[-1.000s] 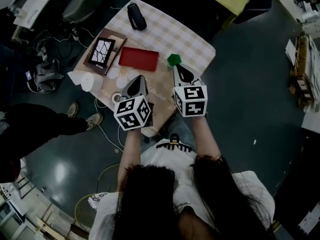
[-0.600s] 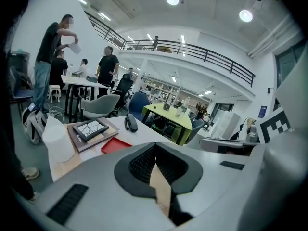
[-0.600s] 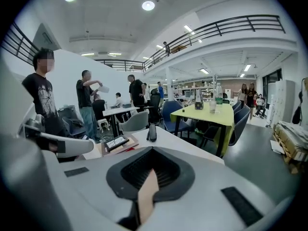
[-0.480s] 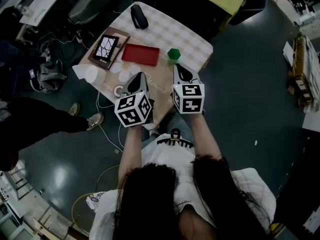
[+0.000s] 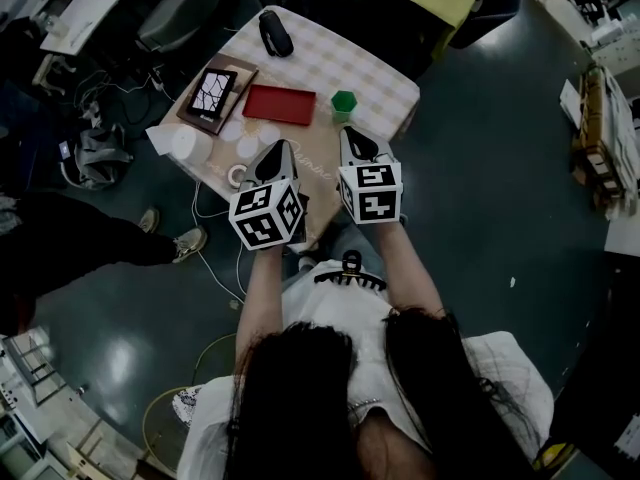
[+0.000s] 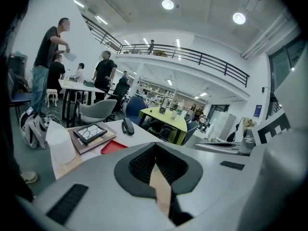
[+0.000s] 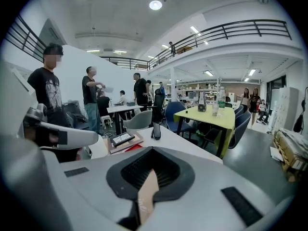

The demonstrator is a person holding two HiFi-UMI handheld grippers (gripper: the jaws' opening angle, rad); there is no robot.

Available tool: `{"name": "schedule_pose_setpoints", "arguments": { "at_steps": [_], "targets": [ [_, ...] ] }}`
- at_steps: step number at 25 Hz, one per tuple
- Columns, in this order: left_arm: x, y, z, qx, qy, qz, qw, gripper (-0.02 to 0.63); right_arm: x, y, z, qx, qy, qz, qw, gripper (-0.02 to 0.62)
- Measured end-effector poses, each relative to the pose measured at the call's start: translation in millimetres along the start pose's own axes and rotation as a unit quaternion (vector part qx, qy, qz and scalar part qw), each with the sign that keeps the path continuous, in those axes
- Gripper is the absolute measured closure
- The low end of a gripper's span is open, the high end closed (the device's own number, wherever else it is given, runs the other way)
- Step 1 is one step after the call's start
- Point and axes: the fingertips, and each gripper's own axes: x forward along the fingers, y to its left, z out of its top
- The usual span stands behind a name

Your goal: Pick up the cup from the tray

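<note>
Left tongs (image 6: 155,150) pressed together, nothing in them. Right tongs (image 7: 153,172) the same, empty. Both are side by side over the near edge of the tabletop (image 5: 350,63), pointing across it. Green cup (image 5: 343,104) stands upright on the tabletop just right of the red tray (image 5: 280,105), not on it, just beyond the right tongs' tip.

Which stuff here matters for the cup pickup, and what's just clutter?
Job: green cup, standing beside the red tray, not on it; left gripper and right gripper, both shut and empty.

Lying about: black case, frame, white cylinder, tape ring.
</note>
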Motion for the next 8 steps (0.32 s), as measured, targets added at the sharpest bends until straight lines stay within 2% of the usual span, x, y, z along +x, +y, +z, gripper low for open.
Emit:
{"name": "schedule_pose_setpoints", "arguments": {
  "at_steps": [8],
  "targets": [
    [-13, -1, 3, 0.005, -0.008, -0.002, 0.9999, 0.601, -10, 12, 1, -0.011, -0.002, 0.009, 1.0, 0.584]
  ]
}}
